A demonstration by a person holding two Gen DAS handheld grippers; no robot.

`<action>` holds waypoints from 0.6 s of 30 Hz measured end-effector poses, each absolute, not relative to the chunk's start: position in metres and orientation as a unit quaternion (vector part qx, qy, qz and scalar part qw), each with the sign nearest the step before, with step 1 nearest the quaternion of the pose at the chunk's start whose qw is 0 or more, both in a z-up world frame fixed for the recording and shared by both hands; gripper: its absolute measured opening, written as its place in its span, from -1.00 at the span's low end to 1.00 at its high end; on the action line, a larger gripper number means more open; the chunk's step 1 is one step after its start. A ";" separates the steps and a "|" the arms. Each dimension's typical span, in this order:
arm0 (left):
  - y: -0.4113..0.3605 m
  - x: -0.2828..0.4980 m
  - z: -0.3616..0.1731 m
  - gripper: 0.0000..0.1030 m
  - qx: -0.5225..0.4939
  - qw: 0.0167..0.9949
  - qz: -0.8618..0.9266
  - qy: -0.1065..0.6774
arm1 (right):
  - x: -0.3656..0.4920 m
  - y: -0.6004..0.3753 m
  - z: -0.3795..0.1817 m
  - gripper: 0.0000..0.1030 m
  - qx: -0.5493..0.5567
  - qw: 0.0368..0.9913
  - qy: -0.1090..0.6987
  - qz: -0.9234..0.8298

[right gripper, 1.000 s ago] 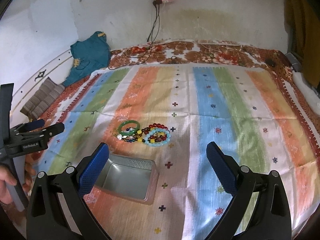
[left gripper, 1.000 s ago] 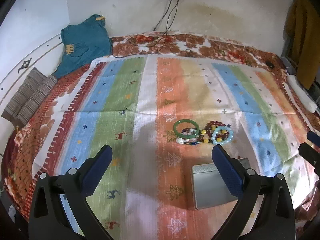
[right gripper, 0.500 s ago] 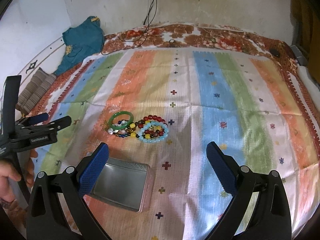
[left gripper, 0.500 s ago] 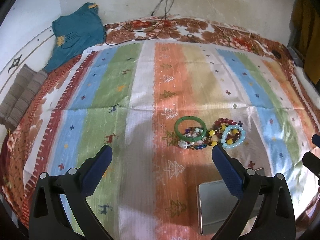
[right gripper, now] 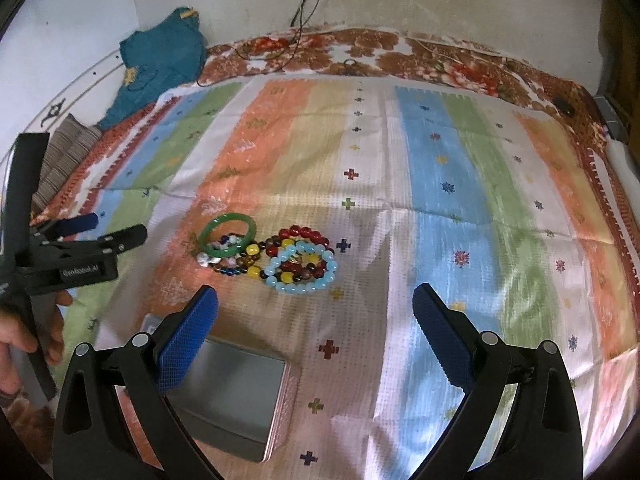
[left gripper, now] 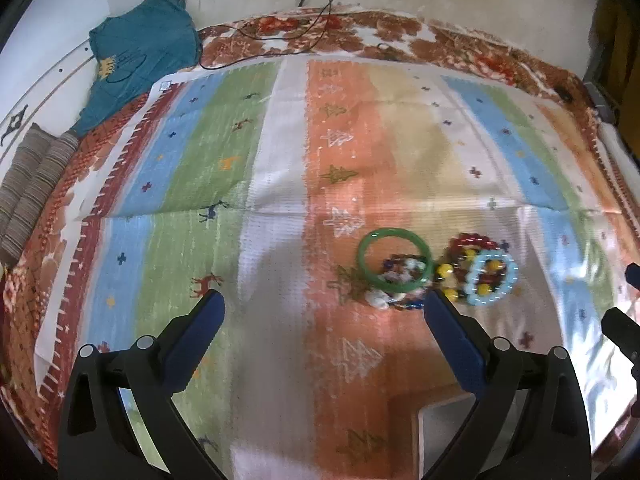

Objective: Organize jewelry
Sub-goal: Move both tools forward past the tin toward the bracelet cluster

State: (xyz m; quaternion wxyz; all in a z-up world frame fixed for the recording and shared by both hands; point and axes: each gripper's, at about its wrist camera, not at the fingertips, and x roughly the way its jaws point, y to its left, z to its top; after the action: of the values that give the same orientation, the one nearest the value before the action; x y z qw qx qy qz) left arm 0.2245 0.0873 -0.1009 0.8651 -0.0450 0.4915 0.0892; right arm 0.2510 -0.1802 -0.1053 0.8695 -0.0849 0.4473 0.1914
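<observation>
A pile of jewelry lies on the striped cloth: a green bangle (left gripper: 394, 258) (right gripper: 231, 233), a light blue bead bracelet (left gripper: 493, 276) (right gripper: 303, 267), a dark red bead bracelet (left gripper: 472, 243) (right gripper: 306, 234) and mixed coloured beads. An open, empty metal tin (right gripper: 236, 384) sits in front of the pile; only its corner (left gripper: 442, 436) shows in the left wrist view. My left gripper (left gripper: 322, 326) is open and empty, near and left of the pile. My right gripper (right gripper: 316, 320) is open and empty, just before the pile and above the tin's right side.
The striped cloth (right gripper: 440, 168) covers a floral bedspread (left gripper: 360, 36) against a white wall. A teal garment (left gripper: 140, 52) and folded striped fabric (left gripper: 28, 184) lie at the far left. Cables (left gripper: 316, 8) hang from the wall.
Both grippers have moved forward and lower toward the jewelry pile, which now looks larger and nearer. The tin has slid toward the bottom of both views. Both jaws stay open.
</observation>
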 end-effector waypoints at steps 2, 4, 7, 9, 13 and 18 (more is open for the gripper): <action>0.090 0.230 -0.107 0.89 -0.047 0.861 0.090 0.498 | 0.255 -0.179 -0.110 0.92 -0.089 0.868 0.452 0.186; 0.093 0.235 -0.113 0.89 -0.051 0.857 0.089 0.506 | 0.260 -0.178 -0.116 0.92 -0.092 0.864 0.459 0.184; 0.093 0.241 -0.119 0.88 -0.049 0.854 0.085 0.511 | 0.268 -0.178 -0.123 0.92 -0.091 0.861 0.466 0.181; 0.092 0.246 -0.121 0.88 -0.046 0.853 0.079 0.514 | 0.272 -0.176 -0.128 0.91 -0.090 0.858 0.472 0.179; 0.090 0.254 -0.125 0.86 -0.045 0.852 0.072 0.517 | 0.280 -0.173 -0.136 0.91 -0.088 0.850 0.488 0.176; 0.088 0.267 -0.136 0.73 -0.044 0.843 0.064 0.532 | 0.288 -0.169 -0.143 0.73 -0.088 0.846 0.497 0.173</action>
State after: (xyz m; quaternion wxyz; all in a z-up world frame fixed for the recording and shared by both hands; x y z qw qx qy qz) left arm 0.2672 0.0883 -0.1364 0.8432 -0.0440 0.5318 0.0644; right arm 0.2878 -0.1692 -0.1428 0.8455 -0.0882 0.4973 0.1731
